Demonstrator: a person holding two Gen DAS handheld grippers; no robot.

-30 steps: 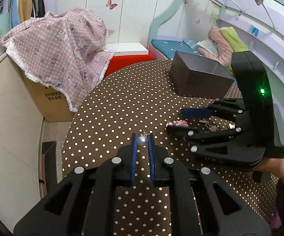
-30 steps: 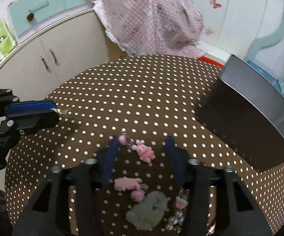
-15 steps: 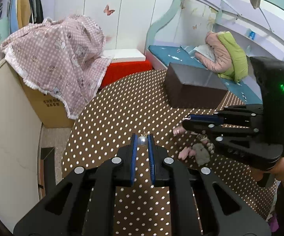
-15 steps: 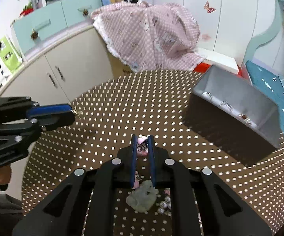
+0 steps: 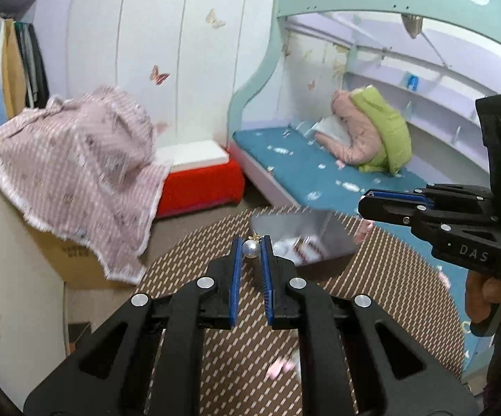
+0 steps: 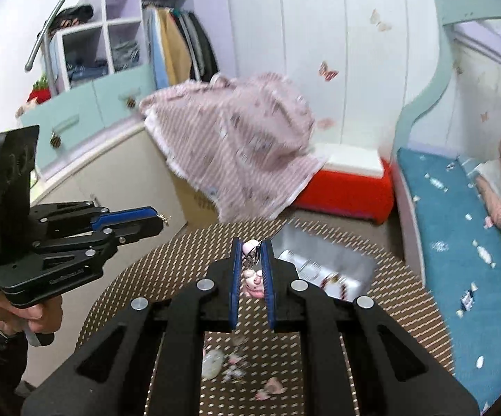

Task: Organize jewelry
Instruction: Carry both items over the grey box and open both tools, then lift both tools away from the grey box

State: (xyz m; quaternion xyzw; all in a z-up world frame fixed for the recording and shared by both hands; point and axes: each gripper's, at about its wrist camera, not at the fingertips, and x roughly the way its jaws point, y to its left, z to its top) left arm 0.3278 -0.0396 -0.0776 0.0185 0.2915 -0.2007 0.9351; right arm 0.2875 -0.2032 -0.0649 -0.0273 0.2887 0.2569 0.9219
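My left gripper [image 5: 251, 242] is shut on a white pearl earring [image 5: 251, 249], held high above the dotted table [image 5: 389, 270]. My right gripper [image 6: 251, 242] is shut on a pink charm [image 6: 253, 281] that hangs on a small chain between the fingers. The open jewelry box [image 5: 302, 239], grey with white inserts, stands on the table ahead; in the right wrist view it [image 6: 323, 267] lies just beyond my fingertips. Loose pink and pale trinkets [image 6: 236, 371] lie on the table below. Each gripper shows in the other's view: the right [image 5: 365, 204], the left [image 6: 160, 223].
A pink checked cloth [image 5: 73, 170] covers a cardboard box on the left. A red and white box [image 5: 198, 180] sits on the floor. A blue bed [image 5: 319, 173] with pink and green bedding lies behind the table. Cabinets [image 6: 87, 111] stand on the left.
Both grippers have risen well above the table. The right gripper closed on the pink charm and lifted it. The box now shows its open inside.
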